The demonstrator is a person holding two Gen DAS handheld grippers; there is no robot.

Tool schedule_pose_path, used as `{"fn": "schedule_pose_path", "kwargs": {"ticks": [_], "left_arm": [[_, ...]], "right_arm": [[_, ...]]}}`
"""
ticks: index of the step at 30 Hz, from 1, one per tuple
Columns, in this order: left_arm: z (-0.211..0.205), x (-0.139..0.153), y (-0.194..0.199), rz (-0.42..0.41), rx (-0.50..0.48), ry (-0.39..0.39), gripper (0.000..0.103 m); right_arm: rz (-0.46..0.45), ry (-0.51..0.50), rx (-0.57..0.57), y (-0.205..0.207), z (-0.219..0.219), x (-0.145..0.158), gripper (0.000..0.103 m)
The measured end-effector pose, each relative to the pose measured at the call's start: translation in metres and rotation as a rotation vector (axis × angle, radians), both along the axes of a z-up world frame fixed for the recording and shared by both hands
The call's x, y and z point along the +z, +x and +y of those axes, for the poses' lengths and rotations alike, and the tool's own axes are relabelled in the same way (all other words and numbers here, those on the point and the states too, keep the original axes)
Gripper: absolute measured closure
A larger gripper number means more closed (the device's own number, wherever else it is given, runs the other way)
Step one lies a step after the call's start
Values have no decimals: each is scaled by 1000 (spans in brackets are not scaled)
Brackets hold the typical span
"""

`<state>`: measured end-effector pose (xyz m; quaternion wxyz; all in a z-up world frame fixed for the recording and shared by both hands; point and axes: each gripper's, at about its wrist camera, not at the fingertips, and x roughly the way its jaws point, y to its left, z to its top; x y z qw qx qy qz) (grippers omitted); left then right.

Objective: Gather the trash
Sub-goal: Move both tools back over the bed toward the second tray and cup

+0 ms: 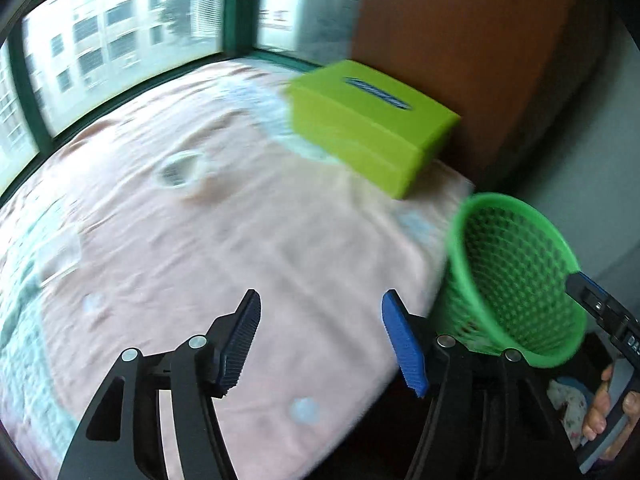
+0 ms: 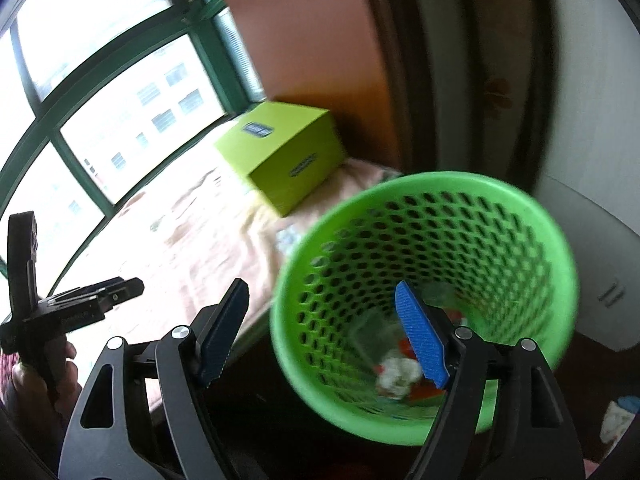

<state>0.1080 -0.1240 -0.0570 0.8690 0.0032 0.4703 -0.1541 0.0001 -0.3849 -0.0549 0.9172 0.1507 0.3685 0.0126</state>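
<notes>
A lime-green tissue box (image 1: 370,126) sits at the far corner of the bed, close against a brown wooden panel (image 1: 460,20), and it is the only bulky thing on the covers. The pink bedspread (image 1: 240,220) lies soft and creased, with pale patches printed on it, and it runs back to a green-framed window (image 1: 120,40) that closes off the far side. Just off the bed's near corner stands the green plastic basket (image 2: 424,280), round, tapering, its wall pierced all over with a honeycomb of holes; crumpled white paper and bits of red trash (image 2: 400,372) lie in its bottom. The left gripper (image 1: 320,340) hangs over bare bedspread with its ribbed blue pads spread apart and nothing between them. The right gripper (image 2: 324,332) is spread too, nothing pinched; in its own view its right pad shows in front of the basket's mouth, its left pad in front of the mattress edge. A hand (image 1: 600,412) grips the right tool's handle beside the basket. The middle of the bed is open, while the basket, the box and the wooden panel crowd the corner.
</notes>
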Motion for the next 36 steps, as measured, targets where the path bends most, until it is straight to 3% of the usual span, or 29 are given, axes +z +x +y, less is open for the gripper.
{"fn": "schedule_pose_path", "kwargs": {"ticks": [7,12,17,25,36], "left_arm": [[88,-6,18,-9,208,39,27],[147,-17,32,-14,347,87,16],[200,-29,51,6,455,105,11],[233,-52,86,41,486,143,10],[233,-70,112,64,452,183,10]], "right_arm": [[4,-4,95,29,45,3,27],[13,-7,160,49,76,2,26],[25,-7,221,68,105,-1,25],[52,0,301,100,146,-12,25],[88,-3,381,143,182,-27,25]]}}
